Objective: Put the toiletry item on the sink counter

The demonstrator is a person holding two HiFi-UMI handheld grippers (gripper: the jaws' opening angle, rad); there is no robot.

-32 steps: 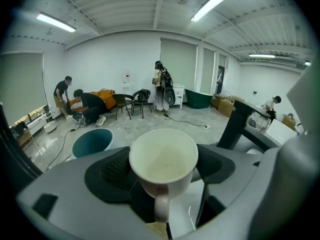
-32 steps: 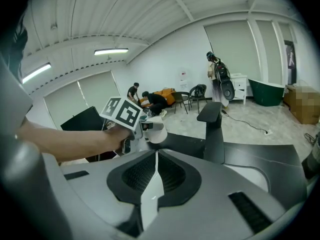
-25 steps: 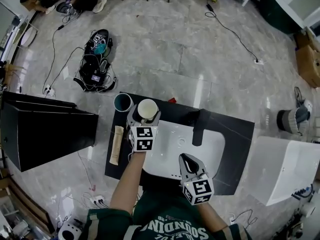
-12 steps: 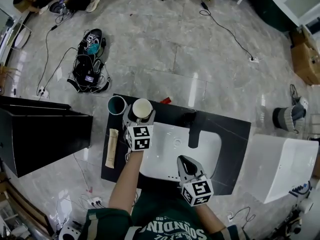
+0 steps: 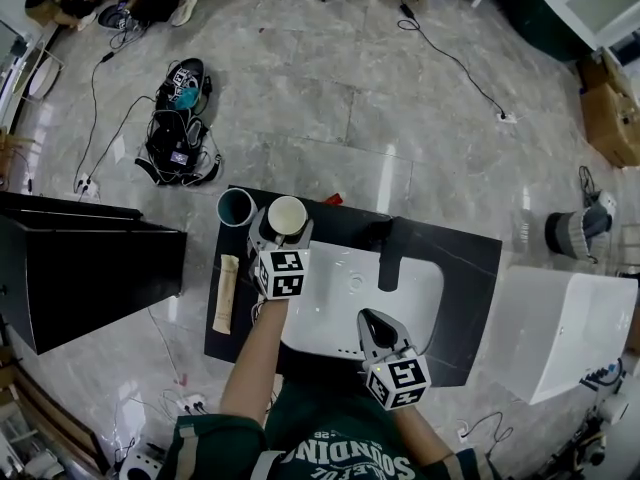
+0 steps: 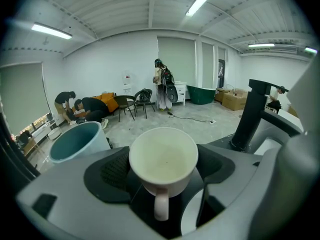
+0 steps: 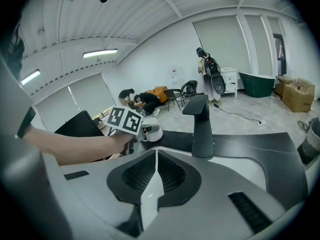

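Note:
A cream mug (image 5: 288, 215) (image 6: 163, 159) sits between the jaws of my left gripper (image 5: 283, 225) (image 6: 162, 170), which is shut on it, handle toward the camera. It is over the back left of the black sink counter (image 5: 470, 268), right beside a teal cup (image 5: 238, 207) (image 6: 75, 141). Whether the mug rests on the counter I cannot tell. A beige tube (image 5: 225, 293) lies on the counter's left strip. My right gripper (image 5: 372, 324) (image 7: 154, 170) is shut and empty at the front edge of the white basin (image 5: 345, 303).
A black faucet (image 5: 390, 258) (image 7: 201, 126) stands behind the basin. A black cabinet (image 5: 90, 258) is to the left and a white box (image 5: 570, 338) to the right. Bags (image 5: 185, 118) and cables lie on the tiled floor beyond.
The left gripper stays by the teal cup with the mug in it. The right gripper has hardly moved. Only the head view has shifted a little.

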